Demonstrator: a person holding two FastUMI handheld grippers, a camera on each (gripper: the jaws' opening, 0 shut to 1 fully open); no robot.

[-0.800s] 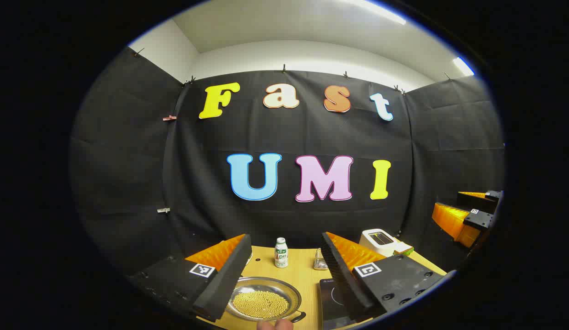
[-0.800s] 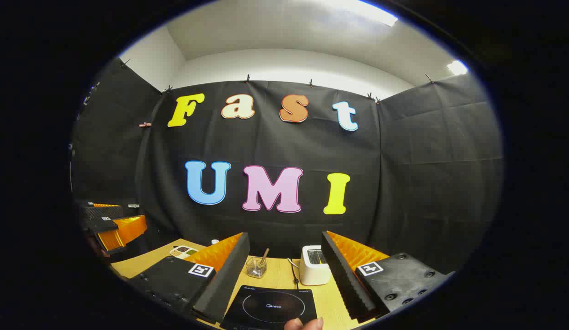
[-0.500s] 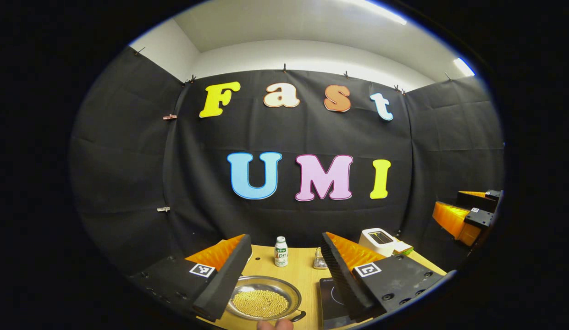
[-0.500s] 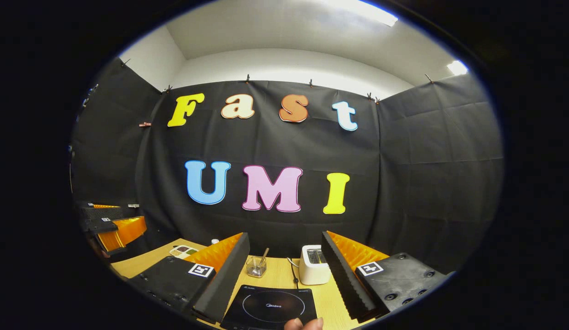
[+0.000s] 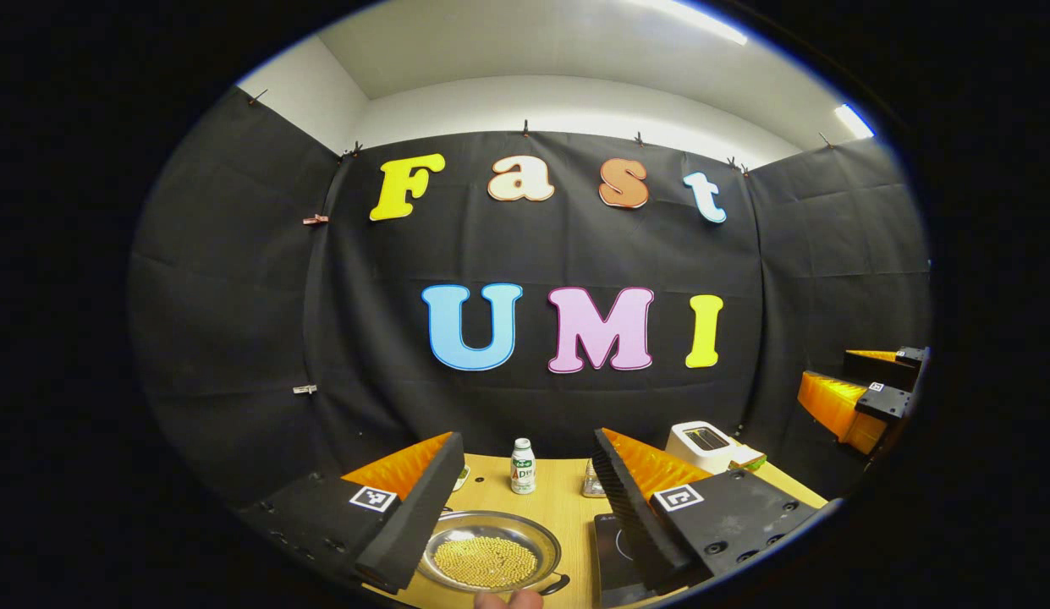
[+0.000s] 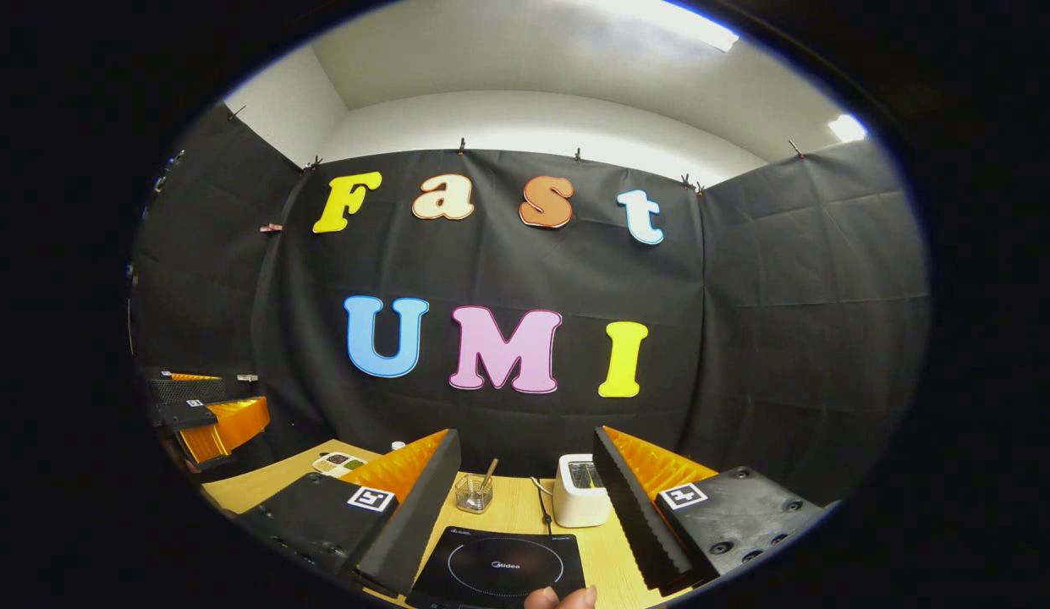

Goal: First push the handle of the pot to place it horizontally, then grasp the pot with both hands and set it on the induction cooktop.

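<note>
Half the induction cooktop (image 5: 618, 554) hides behind left hand-held gripper (image 5: 525, 507).

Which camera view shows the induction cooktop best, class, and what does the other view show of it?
The right gripper view: the induction cooktop lies almost whole between that tool's open fingers, its ring marking plain. In the left gripper view, only a corner shows, right of the pot, partly hidden by a finger.

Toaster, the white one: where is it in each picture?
Left gripper view: the toaster sits at the far right end of the table, near the wall.
Right gripper view: the toaster is near the bottom middle, just behind the cooktop.
Shared landmark: the black cooktop, in front of the toaster in both views.
</note>
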